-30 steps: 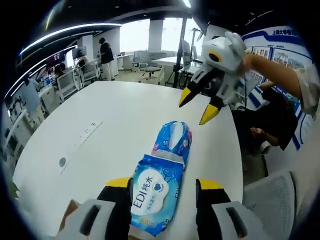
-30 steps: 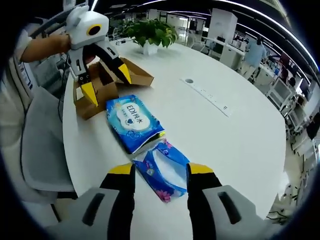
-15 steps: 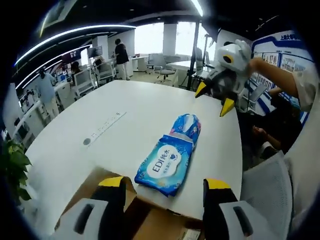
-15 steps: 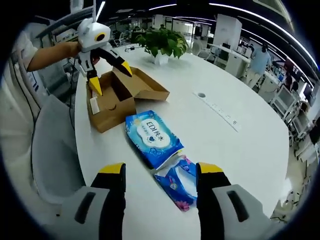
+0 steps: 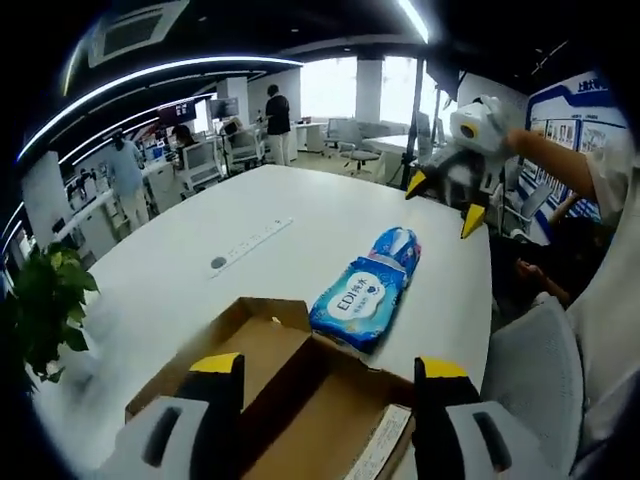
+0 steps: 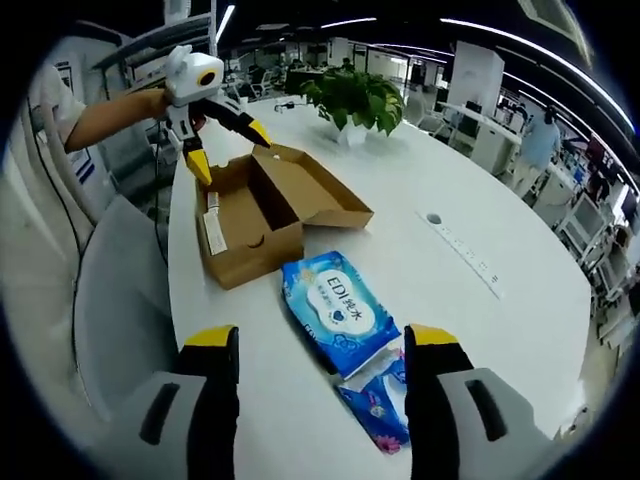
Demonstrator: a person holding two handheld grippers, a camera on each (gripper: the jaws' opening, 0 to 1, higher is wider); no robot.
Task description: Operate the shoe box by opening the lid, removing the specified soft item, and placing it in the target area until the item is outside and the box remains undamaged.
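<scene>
An open brown cardboard shoe box (image 5: 300, 400) (image 6: 270, 210) lies on the white table (image 5: 300, 220) (image 6: 420, 260), its lid folded back and its inside bare. Beside it rests a blue wet-wipe pack (image 5: 362, 300) (image 6: 335, 305) with a floral blue tissue pack (image 5: 395, 245) (image 6: 382, 402) at its far end. My left gripper (image 5: 330, 368) hovers open over the box; in the right gripper view it shows as a white gripper (image 6: 225, 135) held by a hand. My right gripper (image 6: 322, 340) is open above the packs, and appears in the left gripper view as a white gripper (image 5: 445, 200).
A green potted plant (image 6: 350, 95) (image 5: 45, 310) stands on the table beyond the box. A power strip and round socket (image 5: 250, 245) (image 6: 460, 255) lie across the table. A grey chair (image 6: 110, 300) (image 5: 540, 370) stands at the table edge. People stand among desks behind.
Both grippers have drawn back and apart from the packs. The box has come under the left gripper's jaws, and the packs lie still on the table.
</scene>
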